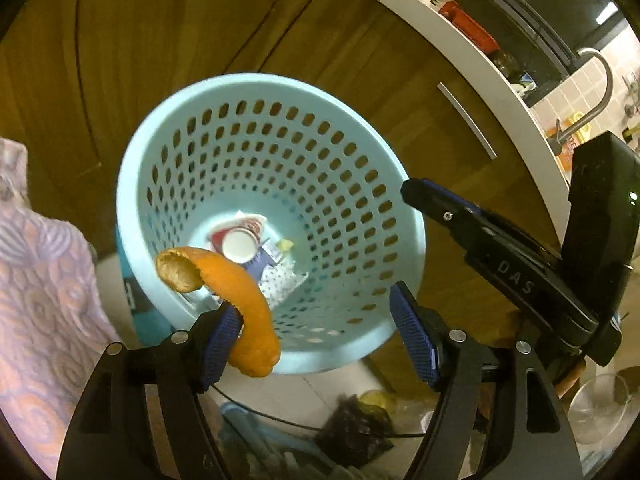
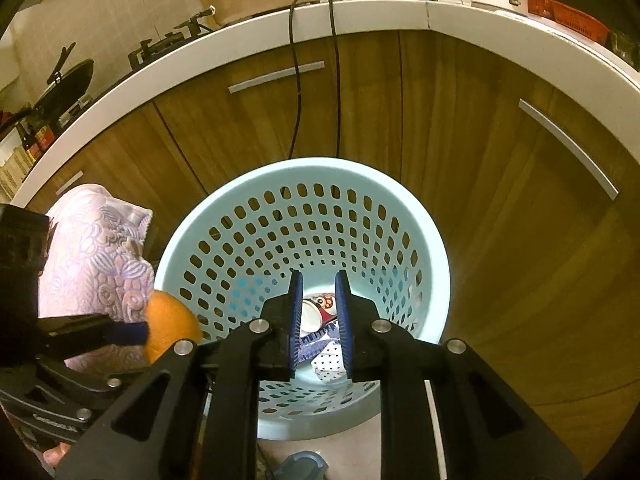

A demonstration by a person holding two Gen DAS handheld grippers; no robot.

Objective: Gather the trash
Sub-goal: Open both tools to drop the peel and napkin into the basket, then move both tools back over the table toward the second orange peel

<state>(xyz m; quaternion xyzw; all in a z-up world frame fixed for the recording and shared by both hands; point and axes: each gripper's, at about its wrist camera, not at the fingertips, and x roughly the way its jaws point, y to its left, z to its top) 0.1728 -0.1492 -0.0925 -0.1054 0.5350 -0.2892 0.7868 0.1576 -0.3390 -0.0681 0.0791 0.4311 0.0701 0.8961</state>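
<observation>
We've got the left gripper (image 1: 320,320) wide open over the blue basket (image 1: 384,168), orange peel (image 1: 240,300) stuck to its left pad. Right gripper (image 2: 319,320): narrow gap, empty.

Pale tiled floor (image 2: 372,452) under a perforated light-blue basket (image 2: 434,276), before the wooden cabinets (image 2: 500,200).

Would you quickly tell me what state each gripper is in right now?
Left gripper: open; the orange peel rests against one pad, above the blue basket.
Right gripper: jaws a little apart, nothing between them.
</observation>
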